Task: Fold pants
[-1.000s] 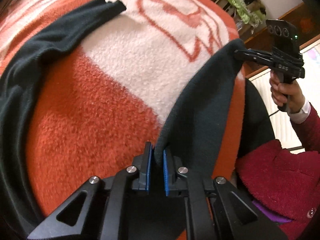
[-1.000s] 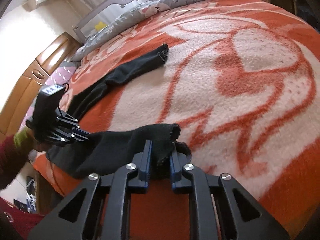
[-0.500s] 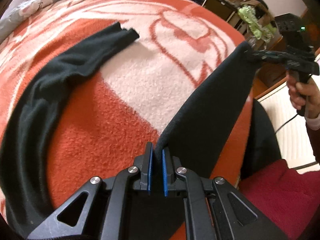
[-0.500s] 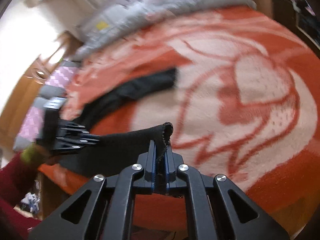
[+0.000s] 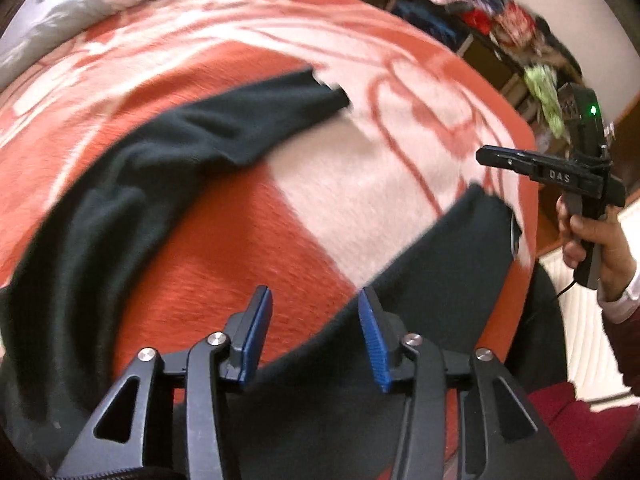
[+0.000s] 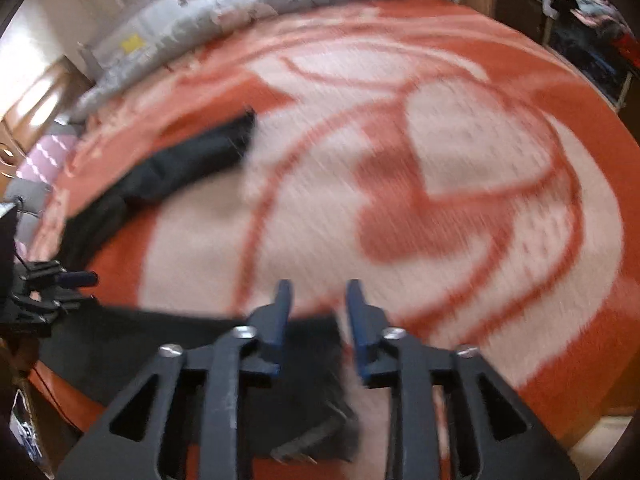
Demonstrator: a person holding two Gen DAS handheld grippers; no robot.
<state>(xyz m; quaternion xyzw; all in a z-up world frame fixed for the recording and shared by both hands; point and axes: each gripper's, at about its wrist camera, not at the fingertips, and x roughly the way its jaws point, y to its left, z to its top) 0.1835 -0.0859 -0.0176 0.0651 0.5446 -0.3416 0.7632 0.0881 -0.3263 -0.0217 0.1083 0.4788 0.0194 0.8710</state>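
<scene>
Black pants (image 5: 168, 184) lie spread on the orange-and-white blanket (image 5: 320, 208) along the bed's near edge. Left hand-held gripper (image 5: 316, 312) and right hand-held gripper (image 6: 318, 304) have just been opening; nothing is between their jaws.

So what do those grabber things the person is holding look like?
Each gripper is black with cut-out arms, silver screws and blue ribbed finger pads. The right gripper says "DAS", shows a green light and trails a black cable. The sleeve is dark red.
</scene>
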